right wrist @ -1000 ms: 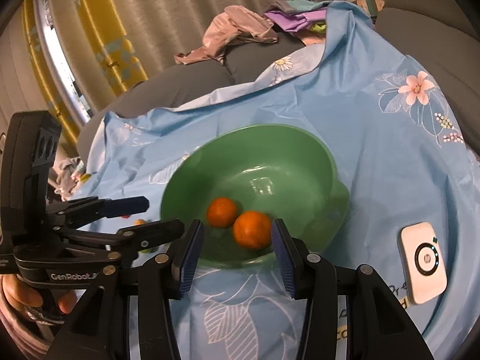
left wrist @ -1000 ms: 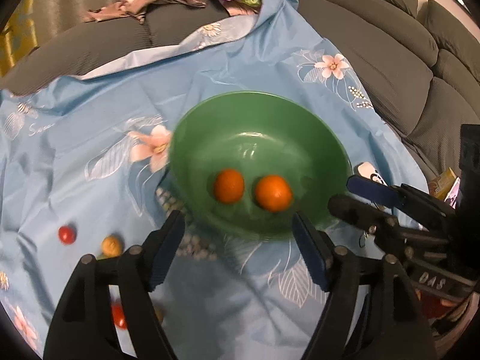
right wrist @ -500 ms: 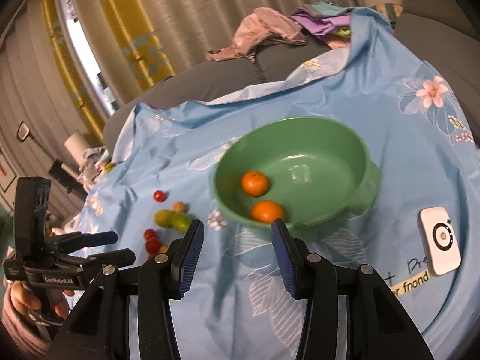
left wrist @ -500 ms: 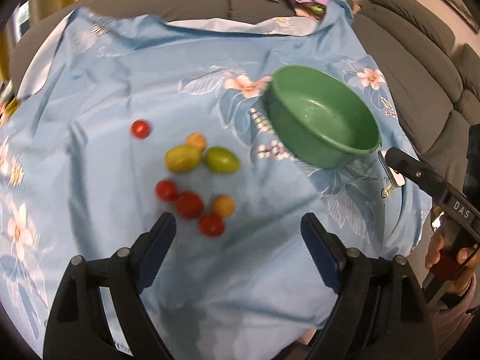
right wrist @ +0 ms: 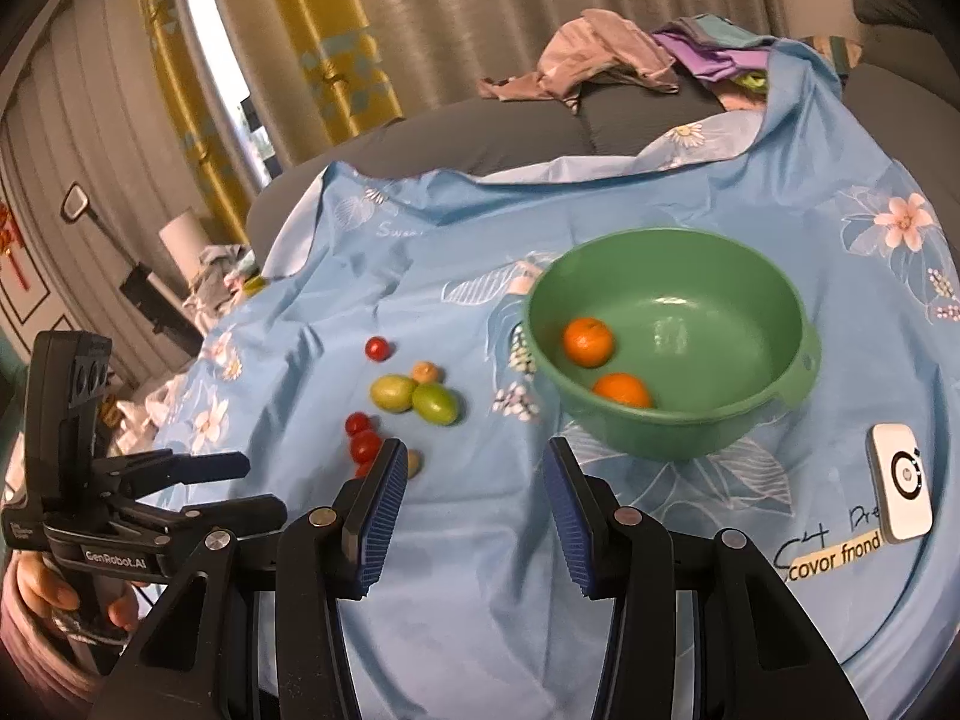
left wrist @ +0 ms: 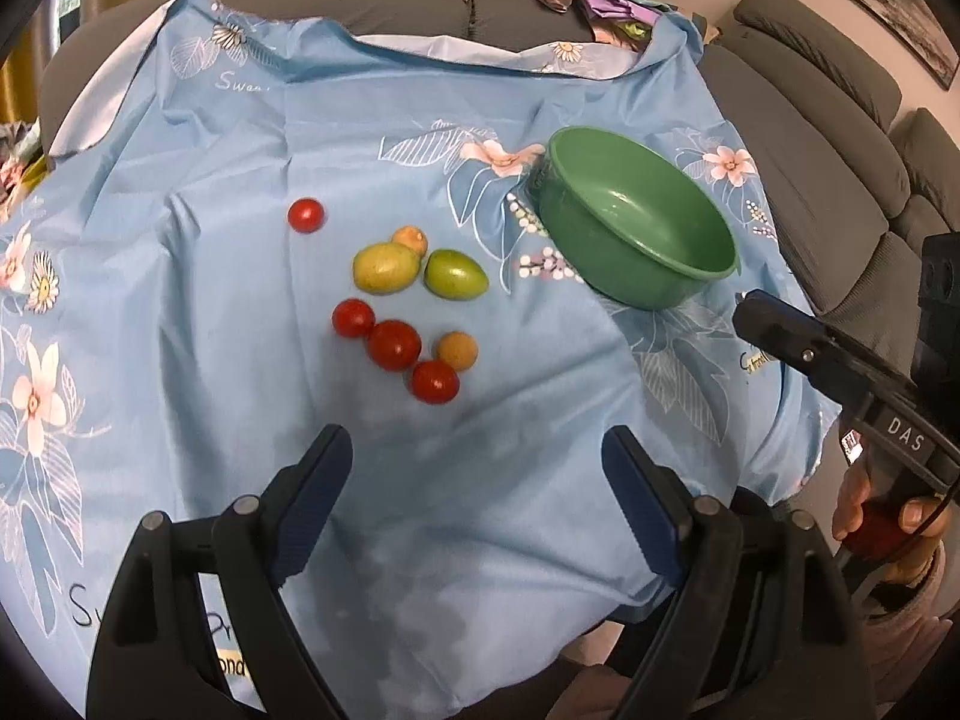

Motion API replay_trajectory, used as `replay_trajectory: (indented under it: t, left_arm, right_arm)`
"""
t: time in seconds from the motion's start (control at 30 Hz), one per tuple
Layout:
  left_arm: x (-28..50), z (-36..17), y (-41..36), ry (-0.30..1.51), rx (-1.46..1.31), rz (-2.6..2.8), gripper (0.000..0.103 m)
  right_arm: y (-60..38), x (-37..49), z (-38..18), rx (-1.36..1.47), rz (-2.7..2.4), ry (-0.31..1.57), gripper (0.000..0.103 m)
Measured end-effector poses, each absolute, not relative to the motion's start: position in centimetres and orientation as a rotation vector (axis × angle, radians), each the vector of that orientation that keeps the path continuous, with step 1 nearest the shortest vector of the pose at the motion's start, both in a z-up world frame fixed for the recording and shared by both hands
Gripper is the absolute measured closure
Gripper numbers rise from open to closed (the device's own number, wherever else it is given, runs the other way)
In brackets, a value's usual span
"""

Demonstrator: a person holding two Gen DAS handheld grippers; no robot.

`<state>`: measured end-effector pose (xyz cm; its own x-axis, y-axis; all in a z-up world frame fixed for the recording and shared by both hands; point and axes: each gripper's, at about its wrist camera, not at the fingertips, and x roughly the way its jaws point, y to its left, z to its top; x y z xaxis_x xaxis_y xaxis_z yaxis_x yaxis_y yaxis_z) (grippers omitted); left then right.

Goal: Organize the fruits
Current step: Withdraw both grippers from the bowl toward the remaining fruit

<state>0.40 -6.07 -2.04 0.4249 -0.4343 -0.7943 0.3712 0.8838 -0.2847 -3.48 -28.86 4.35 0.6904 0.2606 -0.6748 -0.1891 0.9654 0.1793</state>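
A green bowl stands on the blue floral cloth and holds two oranges. Left of it lie loose fruits: two green ones, several red tomatoes and two small orange-yellow ones. My left gripper is open and empty, held back from the fruit cluster. My right gripper is open and empty, in front of the bowl; it also shows in the left wrist view.
A white device lies on the cloth right of the bowl. Clothes are piled on the grey sofa behind. The cloth drops off at its near edge.
Both grippers have pulled back from over the bowl. The left one swung left, so the loose fruit cluster now lies ahead of it. Both stayed open.
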Motion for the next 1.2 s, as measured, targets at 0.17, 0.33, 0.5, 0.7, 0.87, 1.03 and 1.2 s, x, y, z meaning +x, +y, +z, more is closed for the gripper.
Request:
replay_trajectory:
  t: [0.17, 0.33, 0.5, 0.7, 0.87, 1.03, 1.2]
  left_arm:
    - [0.1, -2.3, -4.9, 1.019, -0.096, -0.493, 0.017]
    - [-0.2, -2.3, -4.7, 1.016, -0.100, -0.493, 0.017]
    - [-0.1, -2.5, -5.1, 1.024, -0.093, -0.503, 0.017]
    - [0.1, -2.6, -5.3, 1.031, -0.091, -0.512, 0.017]
    - [0.3, -2.9, -5.4, 1.038, -0.085, -0.514, 0.017]
    - [0.3, -3.1, -5.7, 1.044, -0.084, -0.518, 0.017]
    - [0.4, -3.3, -5.9, 1.047, -0.084, -0.523, 0.017]
  right_arm:
    - [-28.2, -3.6, 4.1, 0.087, 0.260, 0.779, 0.056]
    - [-27.8, -3.7, 3.9, 0.082, 0.267, 0.787, 0.056]
    - [-27.6, -3.6, 3.5, 0.079, 0.267, 0.797, 0.056]
    - [-27.7, -3.4, 3.2, 0.089, 0.260, 0.811, 0.056]
    - [-27.5, -3.3, 3.0, 0.089, 0.265, 0.820, 0.056]
    - [-27.3, -3.1, 2.7, 0.085, 0.269, 0.833, 0.056]
    - [-27.2, -2.9, 2.5, 0.081, 0.274, 0.842, 0.056]
